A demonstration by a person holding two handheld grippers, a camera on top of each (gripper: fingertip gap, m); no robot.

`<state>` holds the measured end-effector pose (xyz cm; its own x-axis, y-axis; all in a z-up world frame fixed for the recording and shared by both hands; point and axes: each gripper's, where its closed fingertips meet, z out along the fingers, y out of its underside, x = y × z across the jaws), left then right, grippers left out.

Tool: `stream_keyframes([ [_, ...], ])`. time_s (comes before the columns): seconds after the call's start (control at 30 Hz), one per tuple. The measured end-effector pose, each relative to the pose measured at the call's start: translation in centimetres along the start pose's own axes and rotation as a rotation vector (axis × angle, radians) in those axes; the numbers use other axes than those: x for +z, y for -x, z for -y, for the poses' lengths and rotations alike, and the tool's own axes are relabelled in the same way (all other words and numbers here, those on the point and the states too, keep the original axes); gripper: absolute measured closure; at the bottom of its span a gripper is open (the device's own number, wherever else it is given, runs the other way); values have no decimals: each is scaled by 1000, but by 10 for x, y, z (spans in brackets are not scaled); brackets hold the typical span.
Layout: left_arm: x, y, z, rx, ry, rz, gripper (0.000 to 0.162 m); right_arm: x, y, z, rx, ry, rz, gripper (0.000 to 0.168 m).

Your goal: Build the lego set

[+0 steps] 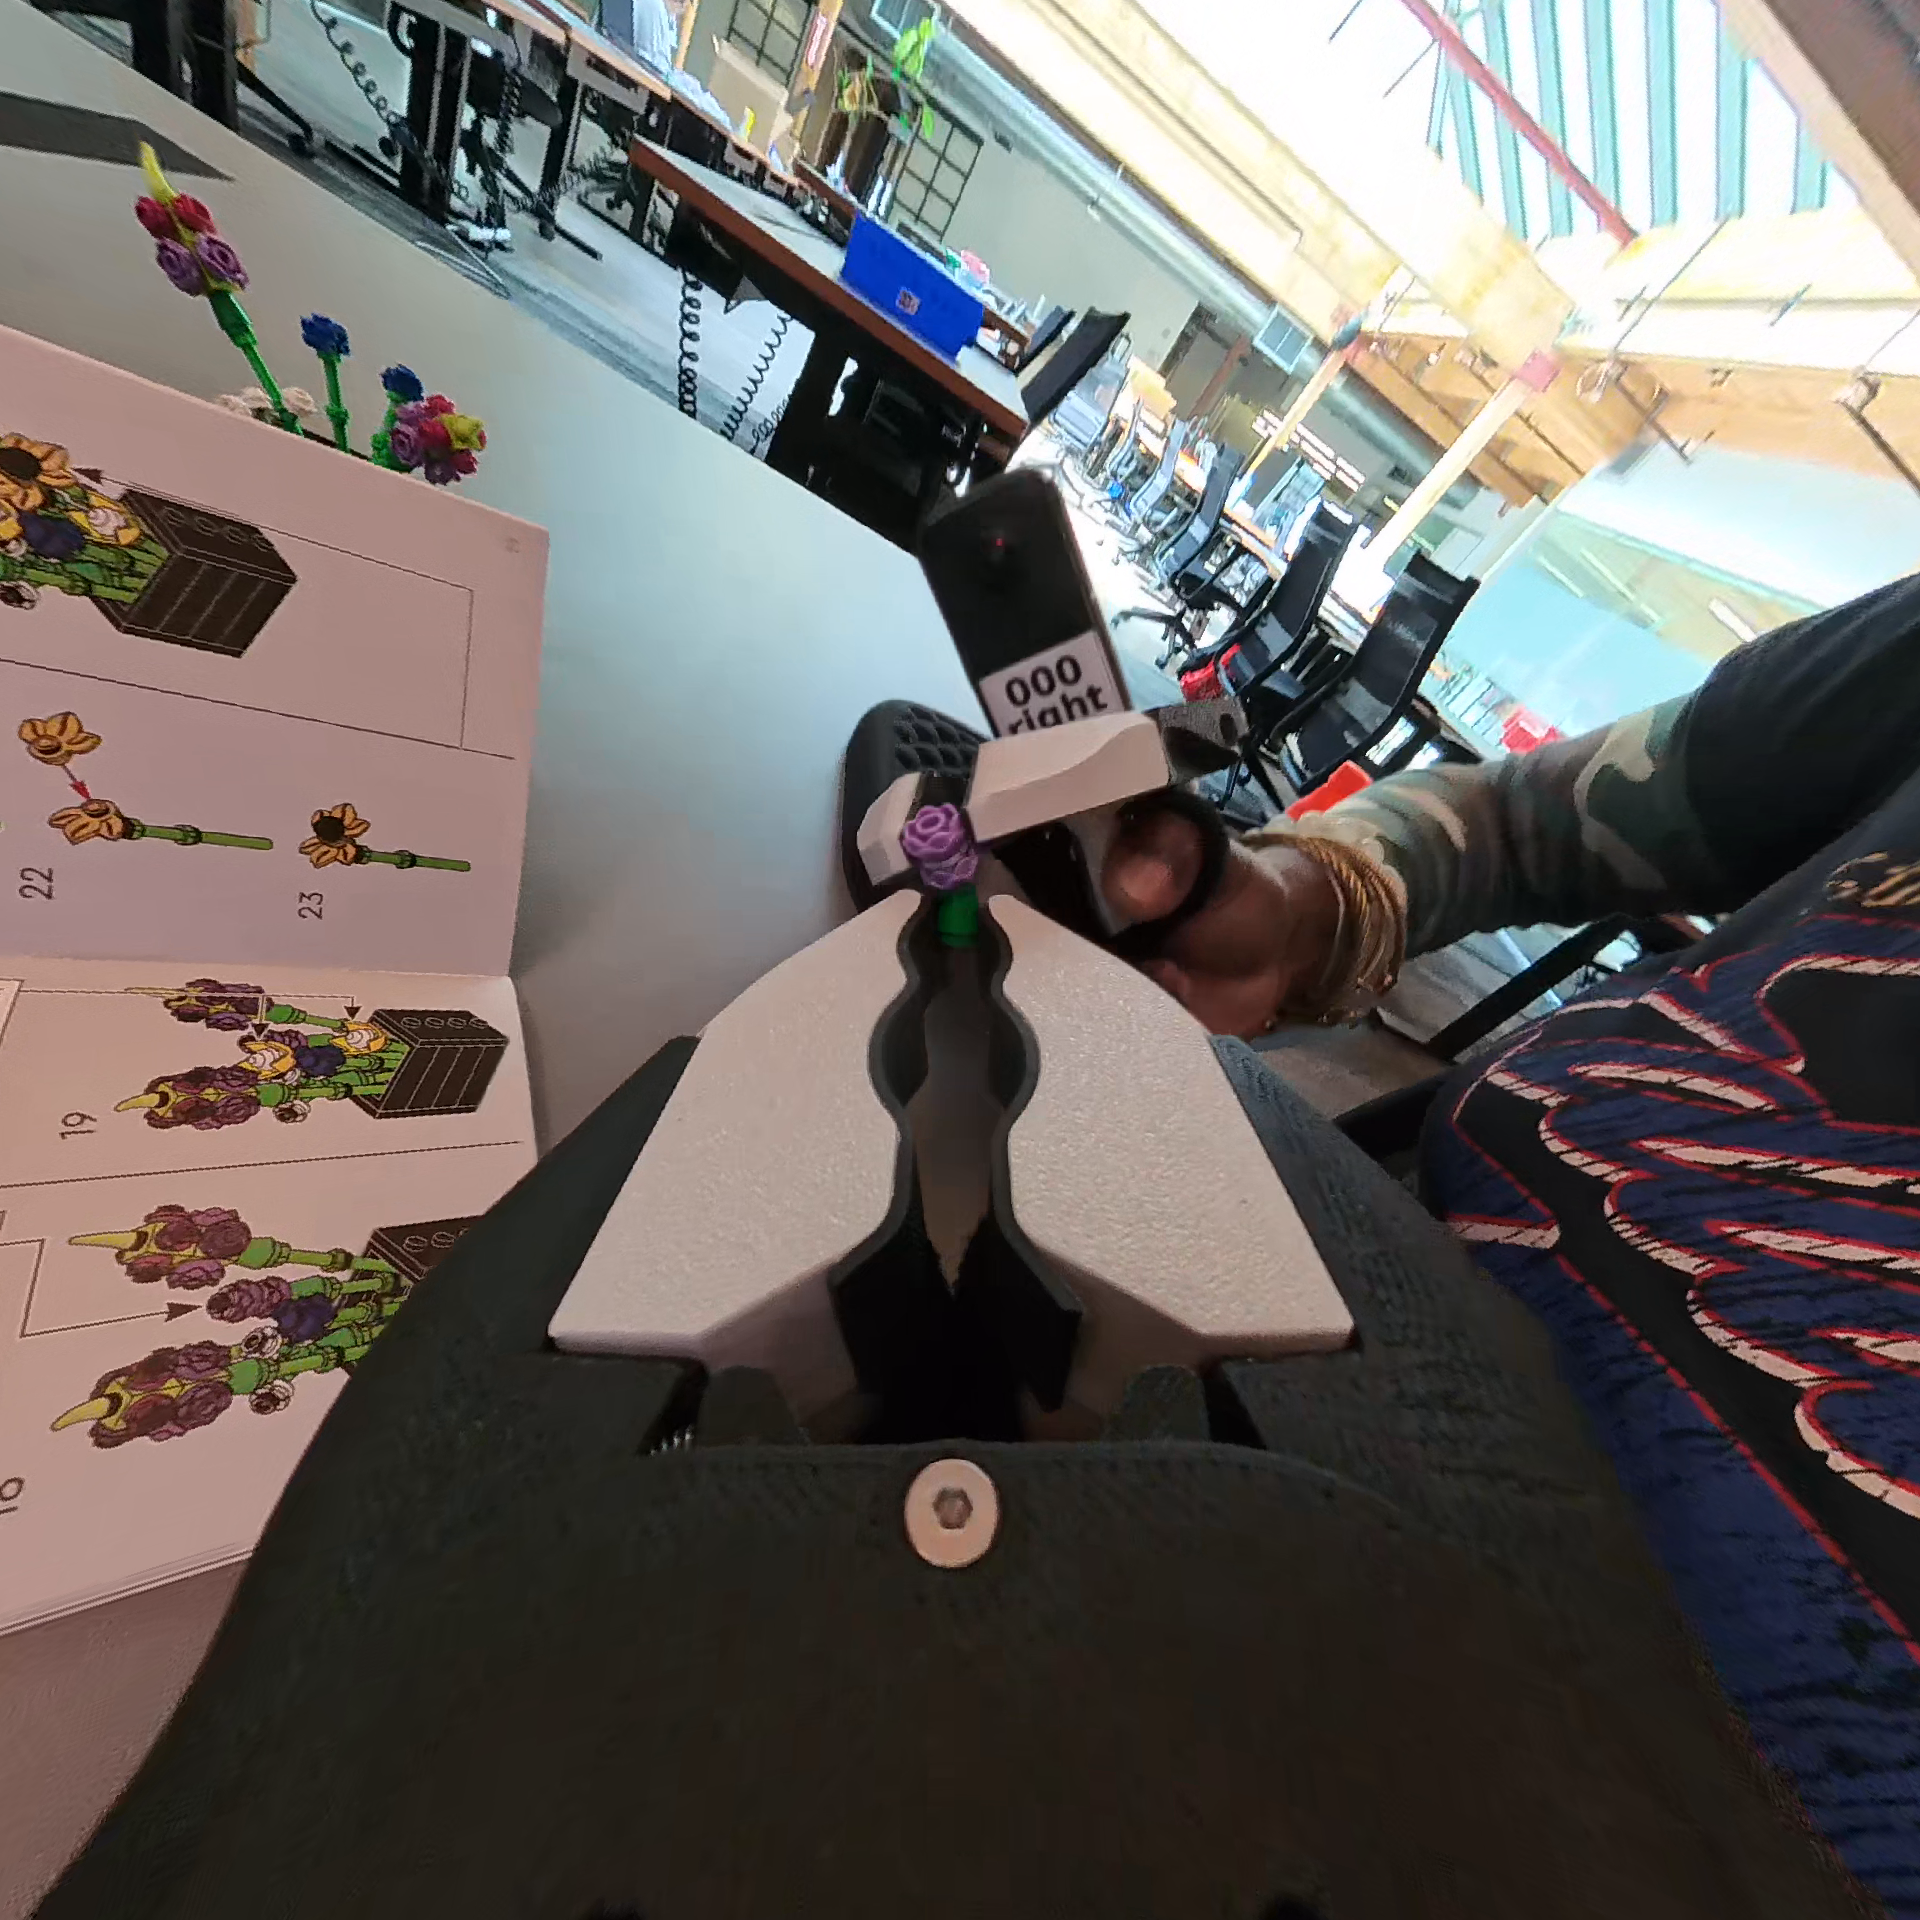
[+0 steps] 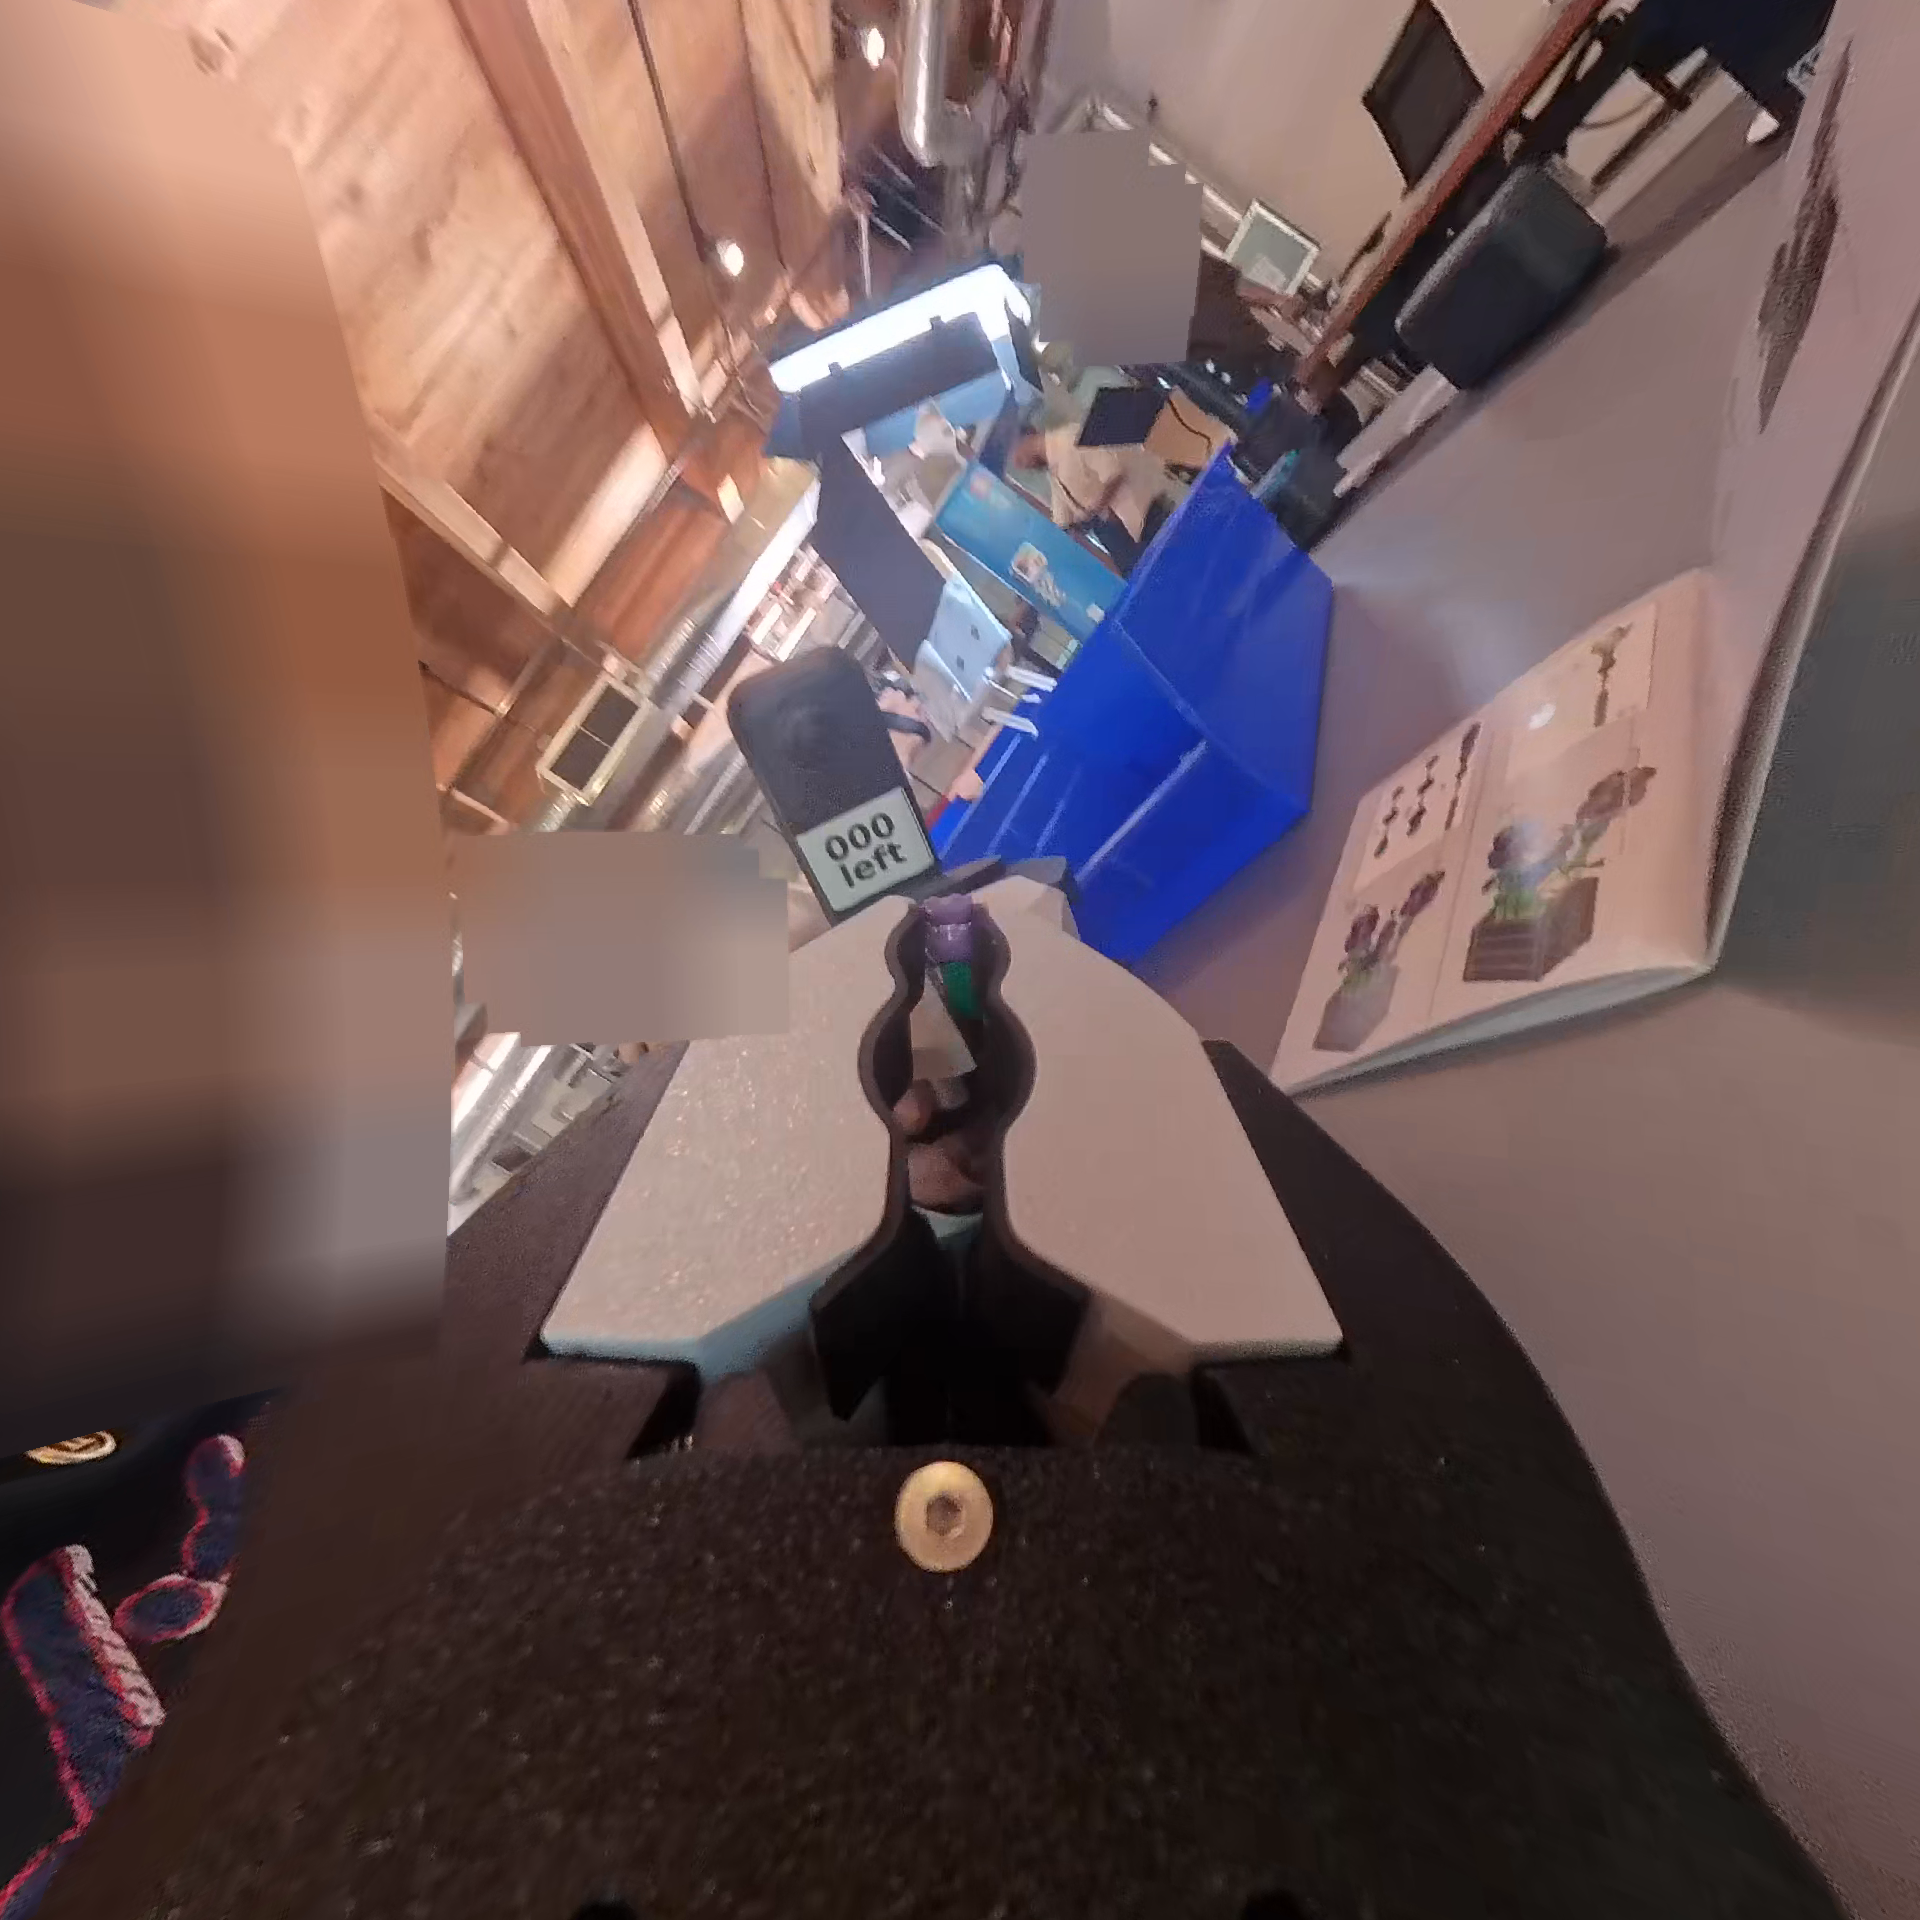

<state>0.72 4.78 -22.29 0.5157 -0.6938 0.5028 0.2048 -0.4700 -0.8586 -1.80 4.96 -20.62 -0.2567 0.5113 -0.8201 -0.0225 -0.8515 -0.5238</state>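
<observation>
The left gripper (image 1: 954, 928) pinched the green stem (image 1: 957, 916) at its fingertips, held up beyond the desk (image 1: 665, 582) edge. The right gripper (image 1: 914, 831) clamped the purple flower (image 1: 940, 844) atop that stem. On the desk lay the open instruction booklet (image 1: 312, 935), with the built flower bouquet (image 1: 312, 364) just past its far edge.

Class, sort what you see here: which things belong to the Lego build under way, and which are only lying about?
Belongs to the build:
- purple flower in the right tongs
- green stem in the left tongs
- instruction booklet
- built flowers behind the booklet

Lying about:
- blue bin on the far desk
- office chairs
</observation>
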Motion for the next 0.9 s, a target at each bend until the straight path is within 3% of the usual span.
stream_keyframes([
  [0.13, -5, 1, 7, -36, -54, -17, 156, 8, 1, 6, 48, -98, 56, 160],
  [0.43, -8, 3, 12, -44, -94, -4, 156, 8, 6, 8, 19, -143, 86, 160],
  [0.83, -1, 6, 0, -13, -6, 41, 156, -7, -2, 0, -57, 58, -64, 160],
  [0.9, -7, 10, 8, -52, -63, 43, 156, -12, -9, -9, -95, 99, -113, 168],
])
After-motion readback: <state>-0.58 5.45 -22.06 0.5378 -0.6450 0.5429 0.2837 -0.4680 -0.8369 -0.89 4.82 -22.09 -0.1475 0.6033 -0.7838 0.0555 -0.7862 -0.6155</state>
